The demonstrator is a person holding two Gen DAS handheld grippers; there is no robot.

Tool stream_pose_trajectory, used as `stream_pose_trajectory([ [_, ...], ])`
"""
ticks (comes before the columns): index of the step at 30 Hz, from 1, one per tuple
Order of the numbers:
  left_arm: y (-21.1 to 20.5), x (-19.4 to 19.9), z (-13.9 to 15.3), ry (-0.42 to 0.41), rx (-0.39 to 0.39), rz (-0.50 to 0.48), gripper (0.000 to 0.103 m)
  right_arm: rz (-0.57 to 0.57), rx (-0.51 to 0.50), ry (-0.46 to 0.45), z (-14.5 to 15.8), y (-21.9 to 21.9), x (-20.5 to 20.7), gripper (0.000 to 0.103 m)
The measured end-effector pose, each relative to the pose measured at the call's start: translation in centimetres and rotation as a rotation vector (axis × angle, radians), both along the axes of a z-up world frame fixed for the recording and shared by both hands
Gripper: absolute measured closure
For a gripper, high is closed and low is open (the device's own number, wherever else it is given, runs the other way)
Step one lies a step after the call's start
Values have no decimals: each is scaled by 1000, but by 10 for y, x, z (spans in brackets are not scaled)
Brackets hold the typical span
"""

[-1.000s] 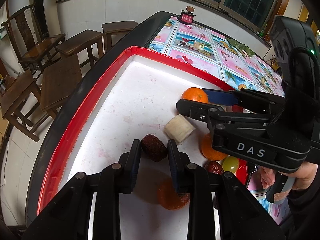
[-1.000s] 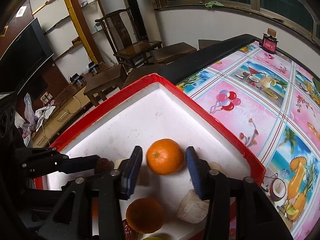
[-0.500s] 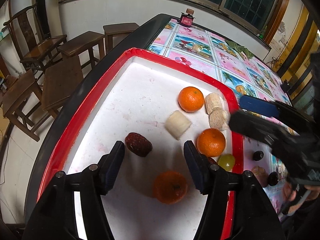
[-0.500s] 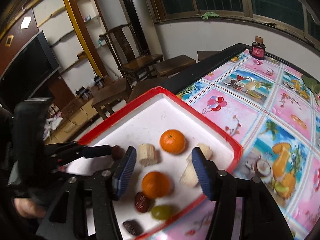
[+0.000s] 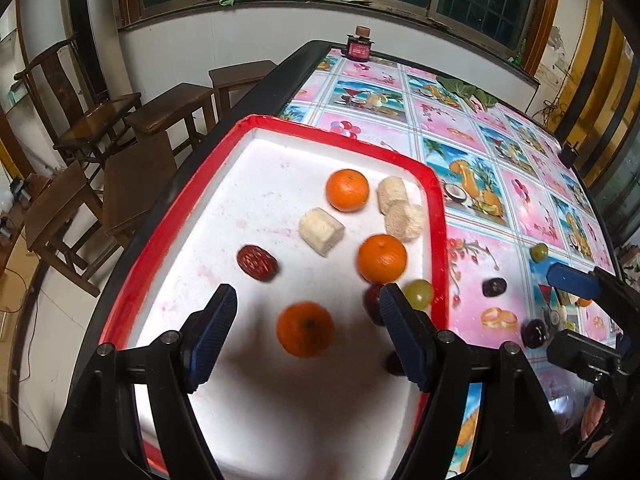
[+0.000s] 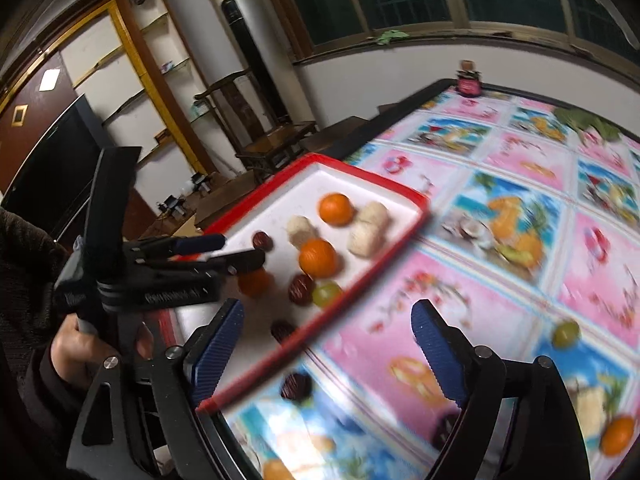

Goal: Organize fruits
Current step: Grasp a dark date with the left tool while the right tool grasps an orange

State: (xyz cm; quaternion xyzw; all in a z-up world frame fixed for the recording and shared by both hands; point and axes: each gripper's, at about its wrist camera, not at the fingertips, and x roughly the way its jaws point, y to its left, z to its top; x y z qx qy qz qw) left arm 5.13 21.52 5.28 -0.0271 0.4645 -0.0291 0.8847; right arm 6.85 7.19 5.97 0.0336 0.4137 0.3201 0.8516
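A white tray with a red rim [image 5: 438, 216] holds three oranges [image 5: 347, 190], a red date [image 5: 257, 262], pale fruit chunks [image 5: 322, 231] and a green grape [image 5: 418, 294]. My left gripper [image 5: 306, 300] hovers over the tray's near part with its jaws opening. An orange [image 5: 306, 329] lies below them, untouched. My right gripper [image 6: 328, 312] hangs over the tray's corner and the tablecloth, its jaws opening with nothing between them. Loose on the cloth lie a dark date [image 6: 296, 386], a grape [image 6: 566, 332] and an orange [image 6: 618, 436].
The table wears a pink and blue fruit-print cloth [image 5: 472, 128]. A small red jar [image 5: 361, 45] stands at its far end. Wooden stools [image 5: 168, 114] and chairs stand to the left of the table. A hand [image 6: 76, 344] holds the left gripper's handle.
The left gripper let go of the red date, opened and drew back. The right gripper released the orange in the tray, opened and pulled away to the right over the cloth.
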Motion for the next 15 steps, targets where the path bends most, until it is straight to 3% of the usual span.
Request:
stream_pose_trajectory([
  [8,-26,-12,4,6,22,-56,24,-117,27,34,-7,-53,-30,11],
  [15,-48,-29,18,-17,-14,-103,24,-245,-18,8,-10,-104,-64,10],
])
